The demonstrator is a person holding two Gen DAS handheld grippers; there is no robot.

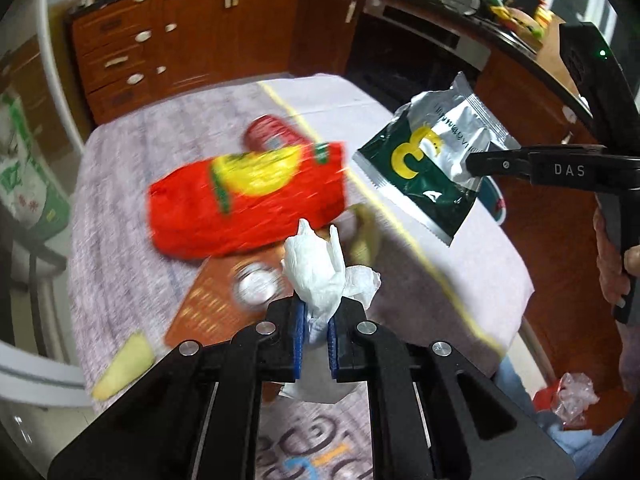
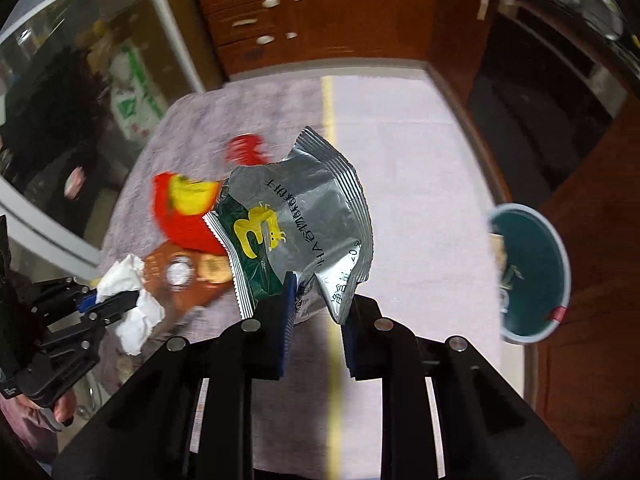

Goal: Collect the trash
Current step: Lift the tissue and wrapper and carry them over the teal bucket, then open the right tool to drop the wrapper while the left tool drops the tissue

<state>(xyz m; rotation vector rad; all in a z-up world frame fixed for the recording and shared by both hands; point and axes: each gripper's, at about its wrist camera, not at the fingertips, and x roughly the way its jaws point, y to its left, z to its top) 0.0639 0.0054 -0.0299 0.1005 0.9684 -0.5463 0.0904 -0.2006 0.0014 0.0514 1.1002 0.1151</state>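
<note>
Over the cloth-covered table [image 2: 400, 152] my right gripper [image 2: 316, 300] pinches only a corner of the silver-green wrapper [image 2: 304, 216], and my left gripper [image 1: 318, 320] squeezes the white tissue [image 1: 320, 268]. Such a thin hold could slip, I think, and the wrapper would fall before reaching the blue bin [image 2: 560, 248] beside the table.

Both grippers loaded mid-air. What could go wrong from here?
1. The right gripper pinches only the snack wrapper's crumpled lower corner; it could slip before reaching the bin.
2. The tissue hangs loosely from the left gripper; part may tear or drop onto the table.
</note>
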